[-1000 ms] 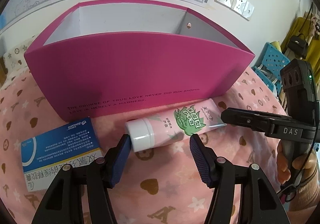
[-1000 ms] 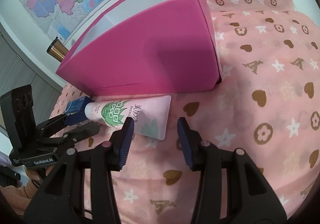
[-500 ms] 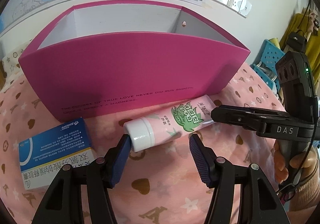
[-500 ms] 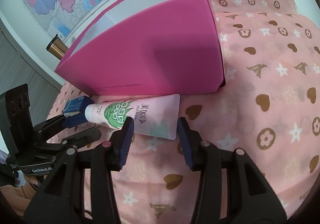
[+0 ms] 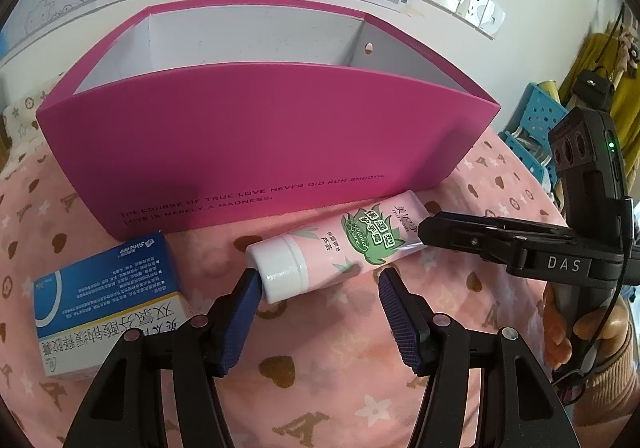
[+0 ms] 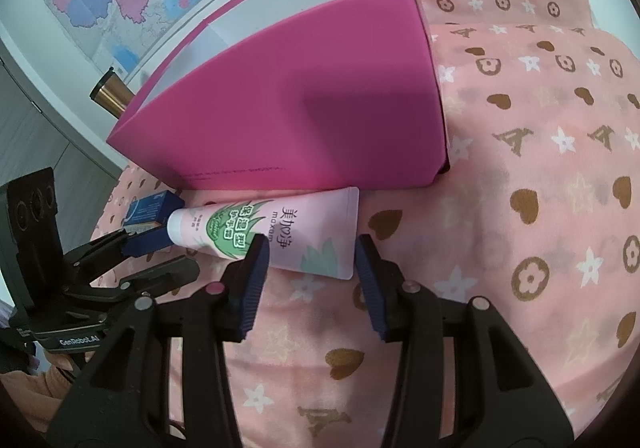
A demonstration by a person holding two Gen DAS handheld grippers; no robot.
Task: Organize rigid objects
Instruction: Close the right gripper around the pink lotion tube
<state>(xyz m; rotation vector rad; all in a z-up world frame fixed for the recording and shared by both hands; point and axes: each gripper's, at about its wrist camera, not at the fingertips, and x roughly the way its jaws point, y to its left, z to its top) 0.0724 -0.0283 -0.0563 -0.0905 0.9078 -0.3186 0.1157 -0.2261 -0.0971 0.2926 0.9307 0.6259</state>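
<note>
A pink hand-cream tube (image 5: 340,248) with a white cap lies on the pink patterned cloth, right in front of the magenta box (image 5: 260,144). My left gripper (image 5: 320,284) is open around the cap end, and its left pad is close against the cap. My right gripper (image 6: 312,248) is open astride the tube's flat crimped end (image 6: 320,244). From the left wrist view the right gripper (image 5: 424,234) reaches in from the right. The magenta box is open at the top, and what shows of its inside is white and empty.
A blue and white medicine carton (image 5: 104,300) lies left of the tube, near my left fingers. A brass-coloured cylinder (image 6: 110,92) pokes out behind the box. Behind it are a wall map and sockets (image 5: 460,4). A person's hand (image 5: 576,332) holds the right gripper.
</note>
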